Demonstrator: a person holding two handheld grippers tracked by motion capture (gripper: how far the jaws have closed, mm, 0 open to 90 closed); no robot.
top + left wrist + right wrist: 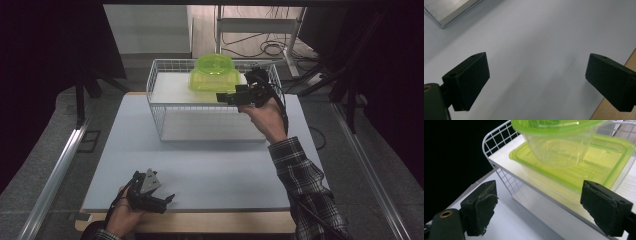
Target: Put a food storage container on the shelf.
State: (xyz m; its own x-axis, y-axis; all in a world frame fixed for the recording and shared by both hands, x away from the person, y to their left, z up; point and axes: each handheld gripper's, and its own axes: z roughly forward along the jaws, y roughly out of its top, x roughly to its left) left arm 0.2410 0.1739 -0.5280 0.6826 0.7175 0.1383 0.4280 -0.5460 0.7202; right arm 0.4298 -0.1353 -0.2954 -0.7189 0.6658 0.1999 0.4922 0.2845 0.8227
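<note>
The right gripper (226,97), jaws spread, hovers just in front of two stacked green containers (214,73) in a wire basket (159,107). The left gripper (161,202), also spread, rests far off near the desk (215,170) edge.

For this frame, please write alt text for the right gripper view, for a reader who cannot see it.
Two open black jaws of the right gripper frame a round green container stacked on a square green-lidded container. Both sit on the upper shelf of a white wire basket, above a pale table.
</note>
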